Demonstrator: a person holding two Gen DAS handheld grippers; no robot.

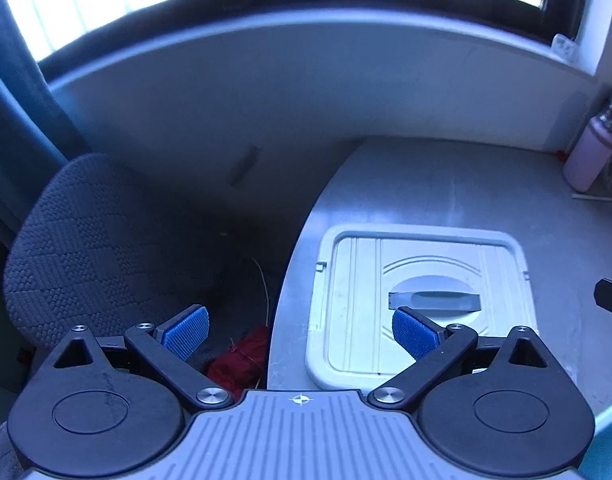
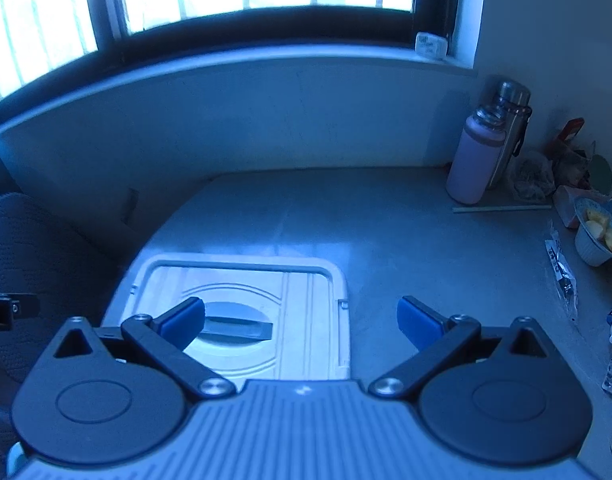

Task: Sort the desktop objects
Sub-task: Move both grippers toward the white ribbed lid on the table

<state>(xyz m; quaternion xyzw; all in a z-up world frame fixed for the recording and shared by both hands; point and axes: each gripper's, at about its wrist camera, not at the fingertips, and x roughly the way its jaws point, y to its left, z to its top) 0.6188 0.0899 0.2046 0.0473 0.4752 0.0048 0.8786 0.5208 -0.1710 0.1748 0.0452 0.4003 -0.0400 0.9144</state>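
Note:
A white plastic storage box with a closed lid (image 1: 421,304) and a grey recessed handle (image 1: 435,300) sits on the grey desk near its rounded left edge. It also shows in the right wrist view (image 2: 242,320). My left gripper (image 1: 300,332) is open and empty, held above the desk edge, its right pad over the lid. My right gripper (image 2: 302,320) is open and empty, its left pad over the lid's handle (image 2: 238,326). Small loose items lie along the desk's right edge (image 2: 563,276).
A pink bottle (image 2: 475,160) and a steel flask (image 2: 509,120) stand at the back right corner. A bowl of food (image 2: 597,236) and bags sit at the right. A dark office chair (image 1: 94,252) stands left of the desk, with a red object (image 1: 242,360) on the floor.

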